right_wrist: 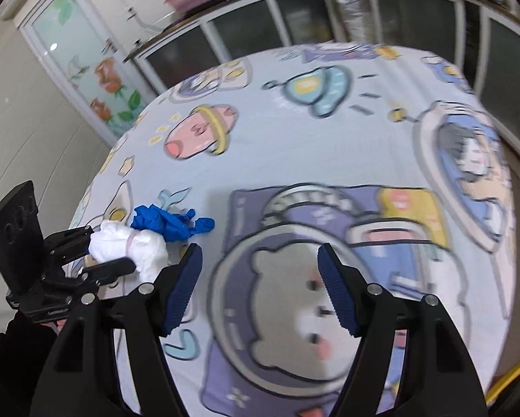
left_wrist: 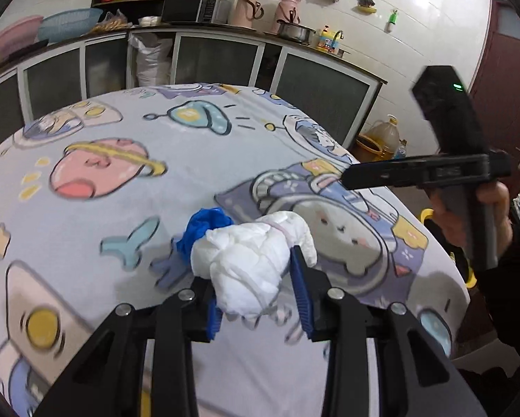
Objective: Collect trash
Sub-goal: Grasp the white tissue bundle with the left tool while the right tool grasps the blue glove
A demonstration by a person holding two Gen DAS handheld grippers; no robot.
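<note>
Left claw (left_wrist: pixel 256 292) grips white wad (left_wrist: pixel 249 260) beside blue glove (left_wrist: pixel 204 226)

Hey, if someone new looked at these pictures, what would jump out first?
Probably the white wad clamped in the left gripper near the table's front, with a crumpled blue glove lying right against it. Next, the cartoon space-print tablecloth covering the whole table. The right gripper hangs open over the bear print, holding nothing.

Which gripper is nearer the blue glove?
Left. The left gripper straddles the white tissue wad touching the blue glove; the right gripper hangs open, off to its side.
</note>
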